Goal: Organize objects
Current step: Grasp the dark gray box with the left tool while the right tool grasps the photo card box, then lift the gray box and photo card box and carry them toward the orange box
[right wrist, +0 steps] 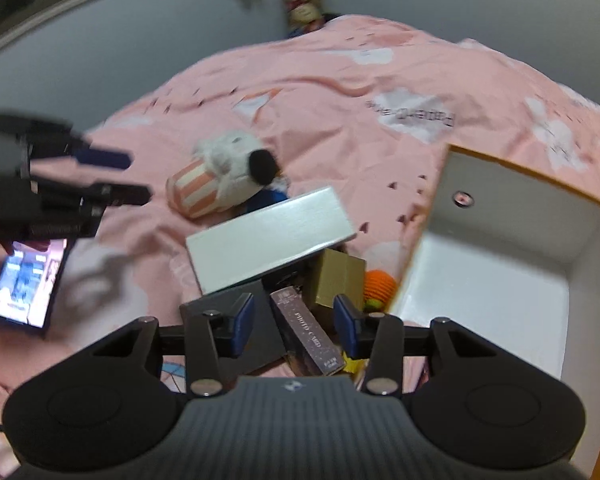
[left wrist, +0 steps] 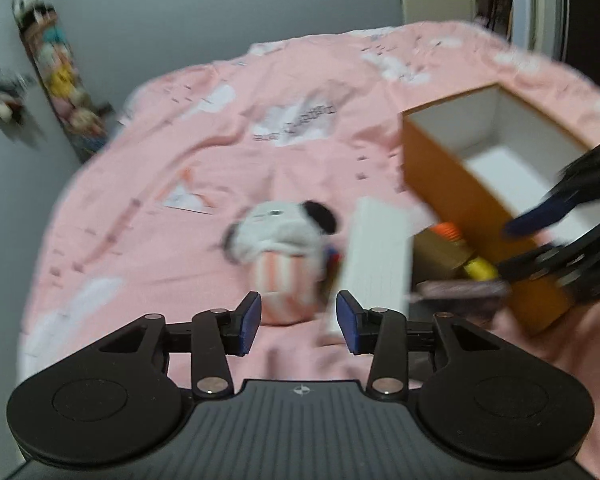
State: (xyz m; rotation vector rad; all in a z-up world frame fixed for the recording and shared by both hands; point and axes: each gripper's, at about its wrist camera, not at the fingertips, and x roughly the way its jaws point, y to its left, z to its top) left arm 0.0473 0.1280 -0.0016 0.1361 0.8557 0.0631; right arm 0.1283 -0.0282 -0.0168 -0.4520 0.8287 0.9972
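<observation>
A pile of objects lies on a pink bedspread (left wrist: 172, 152). A white plush dog in a striped cup (left wrist: 284, 256) sits just ahead of my open, empty left gripper (left wrist: 298, 322); it also shows in the right wrist view (right wrist: 224, 176). Beside it are a white flat box (right wrist: 268, 236), a tan small box (right wrist: 338, 278), an orange item (right wrist: 380, 284) and a dark "Photo Card" box (right wrist: 308, 332). My right gripper (right wrist: 294, 326) is open above the dark box and a black flat item (right wrist: 260, 344). An orange box with a white inside (right wrist: 496, 280) stands open on the right.
A phone with a lit screen (right wrist: 28, 280) lies on the bed at the left of the right wrist view. A hanging strip of plush toys (left wrist: 56, 72) is on the grey wall behind the bed. The bed's far half is bare sheet.
</observation>
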